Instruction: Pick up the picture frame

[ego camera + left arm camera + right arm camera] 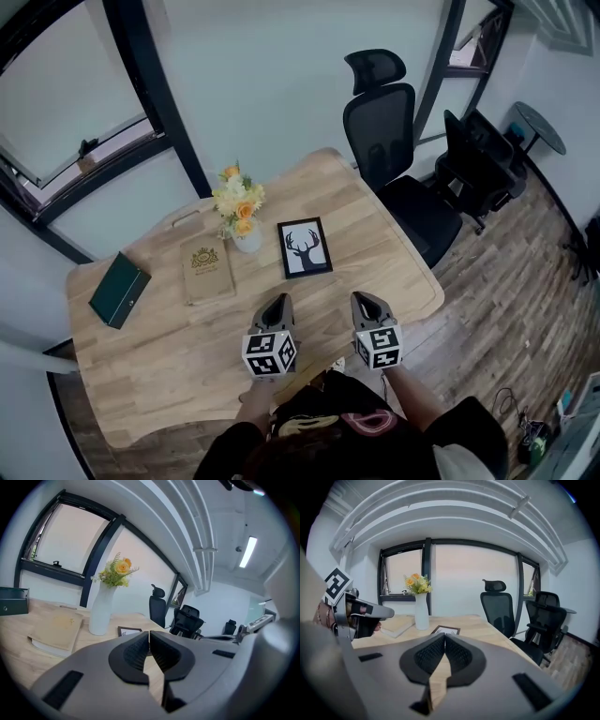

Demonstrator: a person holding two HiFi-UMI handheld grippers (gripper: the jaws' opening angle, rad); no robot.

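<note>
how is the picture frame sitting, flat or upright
Lying flat. The head view shows the picture frame face-up on the table, its deer print fully visible; the right gripper view sees only a low sliver.

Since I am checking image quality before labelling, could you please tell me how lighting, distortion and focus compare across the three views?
Head view: soft, even daylight; the picture frame is sharp. Left gripper view: heavy fisheye, dark corners, windows washed out behind the flowers; the close left tongs look soft. Right gripper view: same fisheye bending the ceiling beams; windows overexposed.
</note>
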